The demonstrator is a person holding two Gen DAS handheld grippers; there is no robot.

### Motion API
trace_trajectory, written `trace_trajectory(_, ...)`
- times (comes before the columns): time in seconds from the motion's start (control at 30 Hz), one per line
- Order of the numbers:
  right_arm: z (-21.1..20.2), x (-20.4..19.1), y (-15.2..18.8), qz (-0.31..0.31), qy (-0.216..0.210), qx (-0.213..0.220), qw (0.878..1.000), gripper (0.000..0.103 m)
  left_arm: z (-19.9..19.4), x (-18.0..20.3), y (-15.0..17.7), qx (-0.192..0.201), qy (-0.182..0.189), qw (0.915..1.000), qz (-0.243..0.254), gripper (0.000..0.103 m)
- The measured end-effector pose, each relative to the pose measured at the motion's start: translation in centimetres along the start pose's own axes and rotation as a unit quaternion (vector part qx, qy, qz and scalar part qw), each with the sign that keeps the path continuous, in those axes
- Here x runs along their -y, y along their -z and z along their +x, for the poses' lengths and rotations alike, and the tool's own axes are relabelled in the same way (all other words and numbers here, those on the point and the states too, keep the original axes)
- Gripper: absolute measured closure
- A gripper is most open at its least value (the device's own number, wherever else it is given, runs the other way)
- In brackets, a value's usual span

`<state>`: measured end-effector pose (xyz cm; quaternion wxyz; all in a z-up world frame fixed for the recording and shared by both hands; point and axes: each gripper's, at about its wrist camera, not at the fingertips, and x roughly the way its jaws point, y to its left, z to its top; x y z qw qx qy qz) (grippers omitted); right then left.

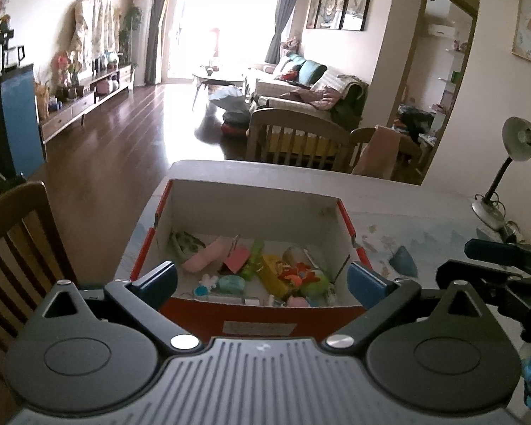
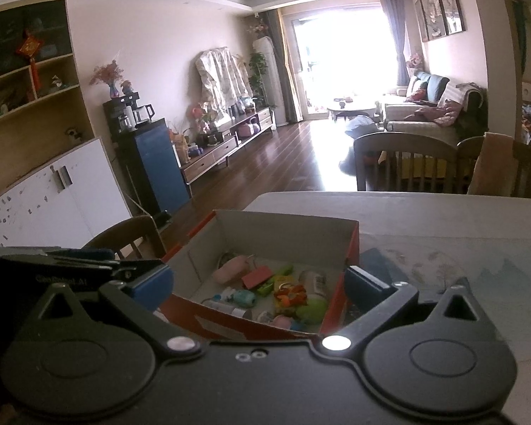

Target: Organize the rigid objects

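From my left wrist view, the left claw [image 1: 262, 279] is released, its blue fingers [image 1: 159, 278] spread wide with nothing pressed between them. They straddle the near wall of the red cardboard box [image 1: 255, 318], which sits on the table [image 1: 424, 219] straight ahead at twelve o'clock. Inside the box I see a heap of small toys [image 1: 286, 276], with a pink case [image 1: 203, 255] toward eleven o'clock. A small blue piece [image 1: 403, 262] lies on the table at two o'clock, just beside the box. A desk lamp [image 1: 513, 163] stands farther out that way.

From my right wrist view, the right claw [image 2: 258, 283] is also released, its fingers [image 2: 366, 283] wide and gripping nothing. The same box [image 2: 265, 326] lies at twelve o'clock, toys [image 2: 290, 294] inside. The left claw's dark body [image 2: 70, 265] reaches in at nine o'clock.
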<state>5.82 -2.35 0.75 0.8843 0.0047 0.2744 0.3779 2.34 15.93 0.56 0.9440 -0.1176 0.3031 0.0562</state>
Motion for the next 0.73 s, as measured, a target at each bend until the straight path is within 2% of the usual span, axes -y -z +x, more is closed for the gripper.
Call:
trace_trajectory(0.23,0.0,0.1,-0.1,-0.001,0.002,-0.001,1.0,0.0,1.2,-0.6,0.5,-0.019,0.003,0.9998,-0.006,0.0)
trace_trajectory(0.53,0.1,0.7,0.3,0.001,0.008,0.0,1.0,0.0,1.3,-0.7,0.2,-0.007,-0.008,0.9999,-0.002,0.0)
trace_trajectory(0.73,0.0,2.6,0.6,0.008,0.039,-0.004,0.999,0.0,1.8,-0.6,-0.1,-0.011,-0.007,0.9999,-0.011,0.0)
